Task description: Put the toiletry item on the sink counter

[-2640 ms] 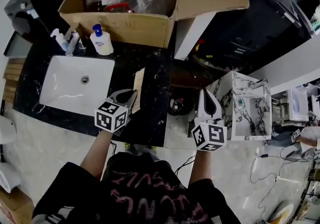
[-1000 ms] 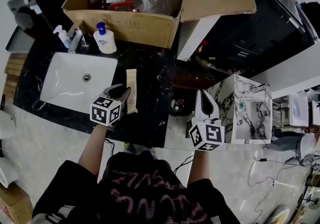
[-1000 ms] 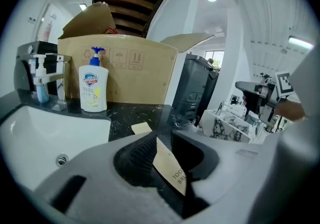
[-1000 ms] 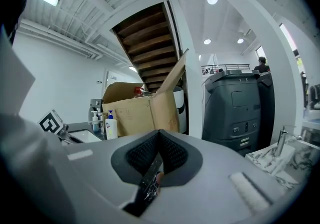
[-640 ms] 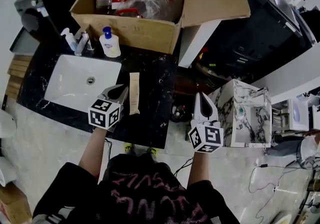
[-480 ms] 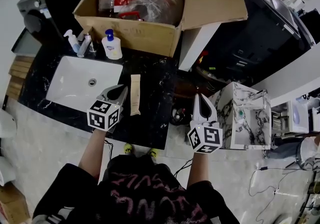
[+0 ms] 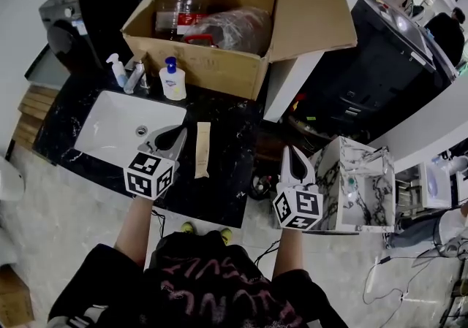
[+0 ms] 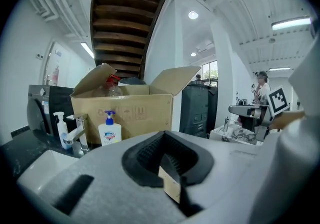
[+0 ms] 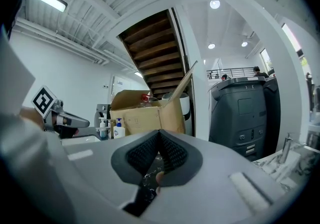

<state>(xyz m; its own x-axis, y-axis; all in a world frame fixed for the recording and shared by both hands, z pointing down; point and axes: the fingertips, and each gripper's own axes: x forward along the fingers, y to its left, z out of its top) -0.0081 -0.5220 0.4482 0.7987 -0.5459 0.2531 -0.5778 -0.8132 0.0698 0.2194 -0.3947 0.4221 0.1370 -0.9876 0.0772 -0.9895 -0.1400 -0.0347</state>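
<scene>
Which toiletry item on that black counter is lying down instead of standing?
The beige tube beside the sink; the blue-capped pump bottle and the smaller bottle stand upright.

No words can be read: pink lettering on the shirt (image 7: pixel 219 291) is garbled, the label on the soap bottle (image 8: pixel 109 131) too small, the cardboard box (image 8: pixel 131 114) bears only handling symbols

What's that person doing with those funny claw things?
A person holds a gripper in each hand. The beige tube lies flat on the black counter, beside the white sink. The left gripper hangs next to it, shut and empty. The right gripper, past the counter's edge, is shut and empty too.
</scene>
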